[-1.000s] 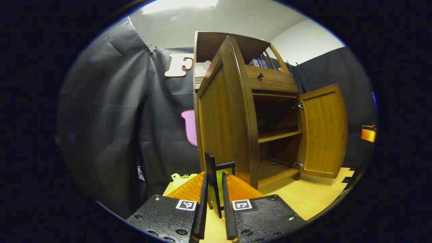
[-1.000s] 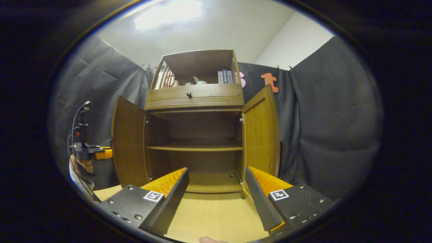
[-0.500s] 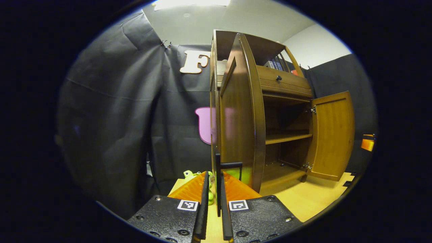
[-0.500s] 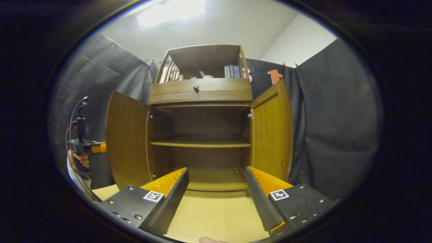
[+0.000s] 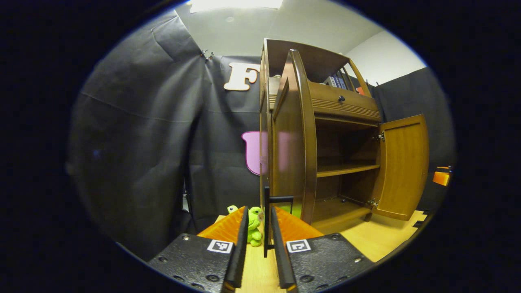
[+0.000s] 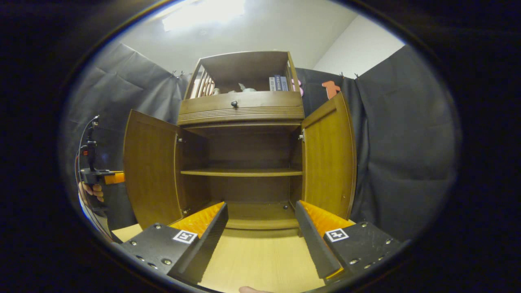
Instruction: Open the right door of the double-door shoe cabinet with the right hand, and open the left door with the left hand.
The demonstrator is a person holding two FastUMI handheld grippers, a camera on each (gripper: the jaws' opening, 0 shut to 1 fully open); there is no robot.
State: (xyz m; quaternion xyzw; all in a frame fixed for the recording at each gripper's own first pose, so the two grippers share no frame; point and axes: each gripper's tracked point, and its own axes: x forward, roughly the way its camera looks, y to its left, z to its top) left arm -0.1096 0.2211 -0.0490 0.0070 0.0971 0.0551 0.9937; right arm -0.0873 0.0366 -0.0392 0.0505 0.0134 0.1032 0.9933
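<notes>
Two claw-mounted cameras on one open cabinet

The left gripper view sits just off the edge of the left door (image 5: 290,162), looking along it, the handle (image 5: 272,215) between its claw's fingers. The right gripper view faces the cabinet (image 6: 242,162) head-on from farther back, above the table (image 6: 256,264) ahead of its claw. Both share the shelves, drawer and both doors; the right view also catches the left claw (image 6: 101,178) at its far left.

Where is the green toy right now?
In the left gripper view, the green toy sits on the table left of the cabinet, seen between the left gripper's fingers.
</notes>
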